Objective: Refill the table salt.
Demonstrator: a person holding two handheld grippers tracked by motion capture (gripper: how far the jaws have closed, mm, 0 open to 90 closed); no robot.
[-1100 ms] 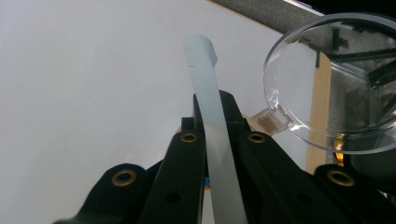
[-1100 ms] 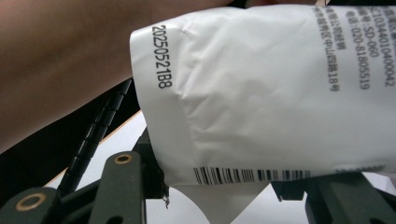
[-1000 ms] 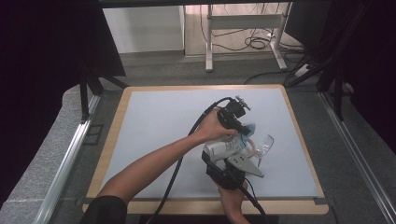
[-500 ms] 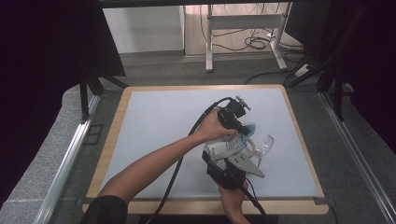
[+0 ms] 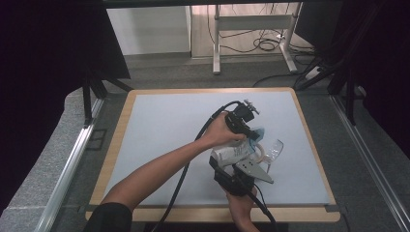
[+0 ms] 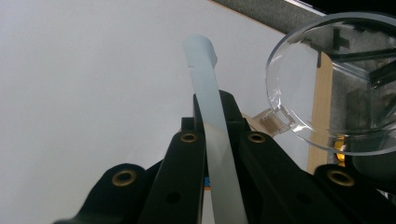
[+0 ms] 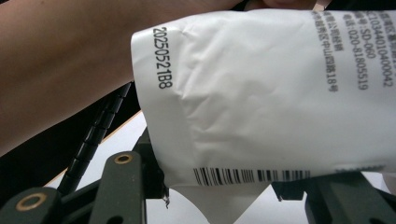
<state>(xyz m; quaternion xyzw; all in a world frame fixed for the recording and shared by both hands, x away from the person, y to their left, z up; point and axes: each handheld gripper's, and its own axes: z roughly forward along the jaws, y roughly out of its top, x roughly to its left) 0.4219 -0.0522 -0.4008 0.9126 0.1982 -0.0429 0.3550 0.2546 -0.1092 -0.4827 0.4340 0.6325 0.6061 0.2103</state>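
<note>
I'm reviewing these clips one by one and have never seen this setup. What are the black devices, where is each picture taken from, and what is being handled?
No robot here: a person holds a black two-jaw tool in each hand over a table with a pale mat. The high view looks down from above. There, the left tool and right tool meet at a white printed pouch and a clear plastic mask. The other two pictures come from cameras riding on the tools. The left gripper view shows its jaws shut on a translucent tube, the clear mask beside it. The right gripper view shows the pouch, with barcode and date code, pinched in its jaws.
</note>
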